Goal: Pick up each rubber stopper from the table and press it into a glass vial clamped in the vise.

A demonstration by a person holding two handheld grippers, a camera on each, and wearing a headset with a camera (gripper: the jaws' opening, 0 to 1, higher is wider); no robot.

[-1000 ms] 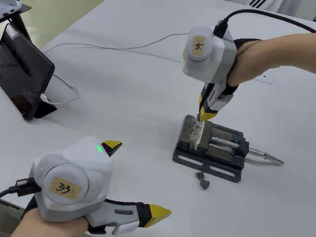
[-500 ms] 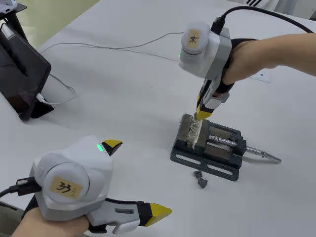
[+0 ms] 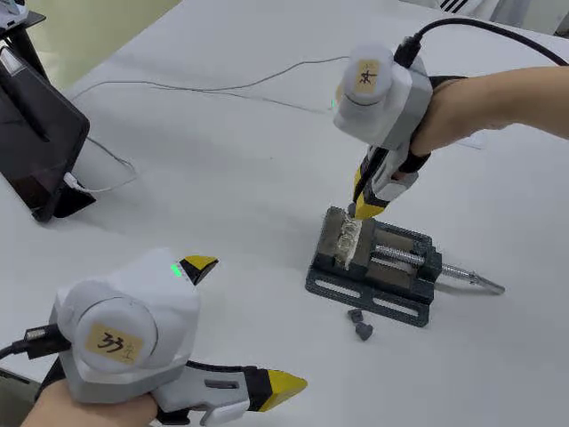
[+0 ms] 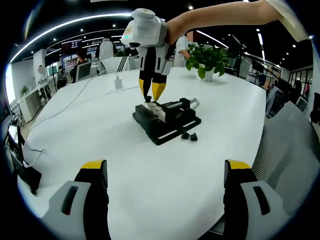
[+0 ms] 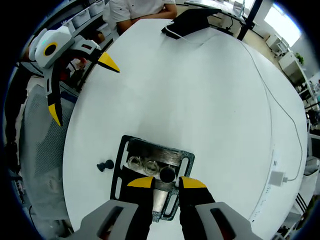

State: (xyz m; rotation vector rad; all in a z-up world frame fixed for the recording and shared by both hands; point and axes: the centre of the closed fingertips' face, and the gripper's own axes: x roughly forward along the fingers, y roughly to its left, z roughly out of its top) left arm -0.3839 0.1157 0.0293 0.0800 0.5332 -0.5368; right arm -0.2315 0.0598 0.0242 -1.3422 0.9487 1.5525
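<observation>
A black vise (image 3: 404,267) holds a row of glass vials (image 5: 141,164). The vial at one end carries a dark rubber stopper (image 5: 167,174). My right gripper (image 3: 364,210) points straight down over that stopper, jaws a little apart and just above it; its yellow fingertips (image 5: 141,182) flank the stopper without touching. Two loose stoppers (image 3: 360,324) lie on the white table beside the vise base, also seen as stoppers (image 4: 189,135). My left gripper (image 3: 242,325) hovers near the front edge, open and holding nothing, with the vise (image 4: 167,117) ahead of it.
A dark tablet on a stand (image 3: 36,142) stands at the far left with a white cable (image 3: 204,84) trailing across the table. A white charger (image 5: 276,177) lies near the table's rim. The vise handle (image 3: 471,280) sticks out to the right.
The right gripper has stayed over the vise, shifting and tilting only slightly. The left gripper has not moved. The head camera has drifted a little.
</observation>
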